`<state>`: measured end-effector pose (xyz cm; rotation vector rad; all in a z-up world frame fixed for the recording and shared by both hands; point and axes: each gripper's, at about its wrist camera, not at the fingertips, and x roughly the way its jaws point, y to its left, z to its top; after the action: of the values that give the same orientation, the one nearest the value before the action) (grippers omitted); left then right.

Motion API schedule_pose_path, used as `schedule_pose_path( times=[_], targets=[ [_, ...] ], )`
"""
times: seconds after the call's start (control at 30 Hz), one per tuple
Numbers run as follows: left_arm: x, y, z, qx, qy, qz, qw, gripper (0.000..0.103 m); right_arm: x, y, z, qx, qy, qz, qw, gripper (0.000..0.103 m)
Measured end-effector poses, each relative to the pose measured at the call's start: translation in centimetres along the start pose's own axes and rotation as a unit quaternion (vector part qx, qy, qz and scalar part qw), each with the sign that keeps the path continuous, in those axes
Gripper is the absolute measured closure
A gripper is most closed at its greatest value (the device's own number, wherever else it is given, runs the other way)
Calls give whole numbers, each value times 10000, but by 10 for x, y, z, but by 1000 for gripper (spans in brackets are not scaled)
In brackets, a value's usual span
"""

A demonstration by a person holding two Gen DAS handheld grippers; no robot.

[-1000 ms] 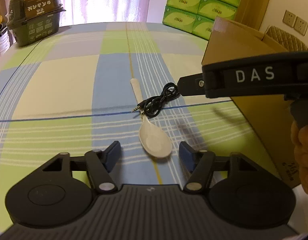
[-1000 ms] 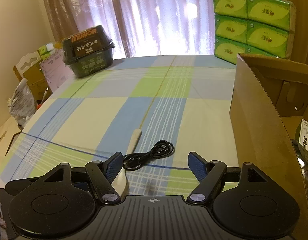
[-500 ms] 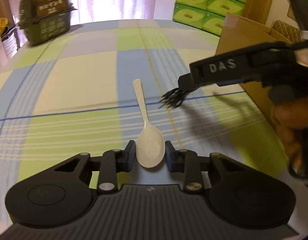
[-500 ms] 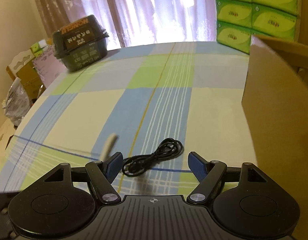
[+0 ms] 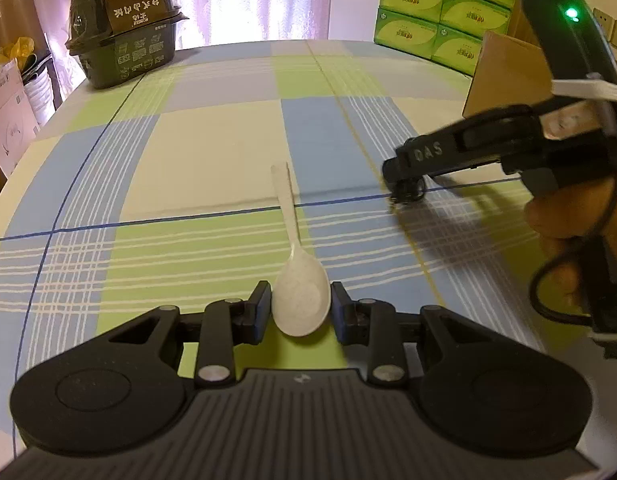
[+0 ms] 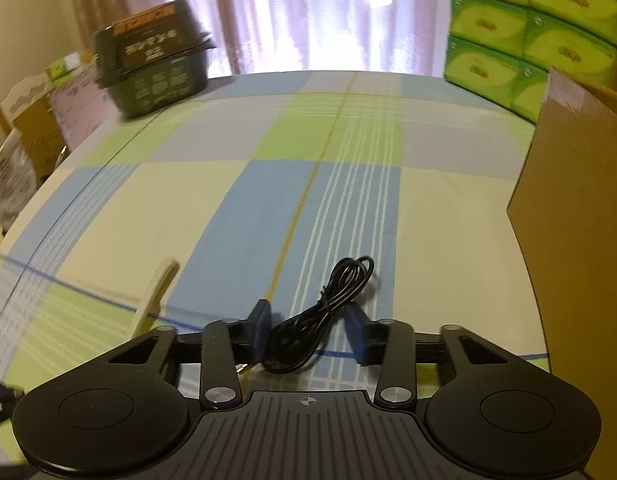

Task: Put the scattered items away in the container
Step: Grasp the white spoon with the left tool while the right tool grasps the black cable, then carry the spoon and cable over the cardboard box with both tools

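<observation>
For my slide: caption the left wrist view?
Left gripper closed on a white spoon over the checked tablecloth.

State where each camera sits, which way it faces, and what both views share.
Left wrist: on the left gripper, looking forward over the tablecloth; jaws around the spoon bowl; right gripper and a hand show.
Right wrist: on the right gripper, facing the curtain; jaws flank the black cable.
Shared: spoon, cardboard box, black food tub, green tissue packs.
</observation>
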<state>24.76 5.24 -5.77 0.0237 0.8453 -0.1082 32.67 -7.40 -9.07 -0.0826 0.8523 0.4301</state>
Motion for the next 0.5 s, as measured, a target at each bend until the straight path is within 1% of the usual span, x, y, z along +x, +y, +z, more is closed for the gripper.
schedule_pose_path(
  times=[0.07,0.1,0.13,0.17,0.3,0.5],
  targets=[
    [0,0,0,25,-4,6,10000,77,-3,1,-3,-93,9,14,10000,70],
    [0,1,0,30,-2,4,10000,77,-4,2,-4,-172,21,29,9998,75],
    [1,1,0,32,3,-1,10000,77,-6,3,-6,-248,44,58,9997,77],
    [1,1,0,31,11,-9,10000,77,-7,4,-7,-301,71,90,9995,82],
    [-1,1,-1,61,77,-43,9999,77,-18,7,-18,-445,158,151,9988,84],
    [-14,-4,-10,120,194,-113,9997,77,-53,14,-54,-581,286,318,9974,84]
  ],
)
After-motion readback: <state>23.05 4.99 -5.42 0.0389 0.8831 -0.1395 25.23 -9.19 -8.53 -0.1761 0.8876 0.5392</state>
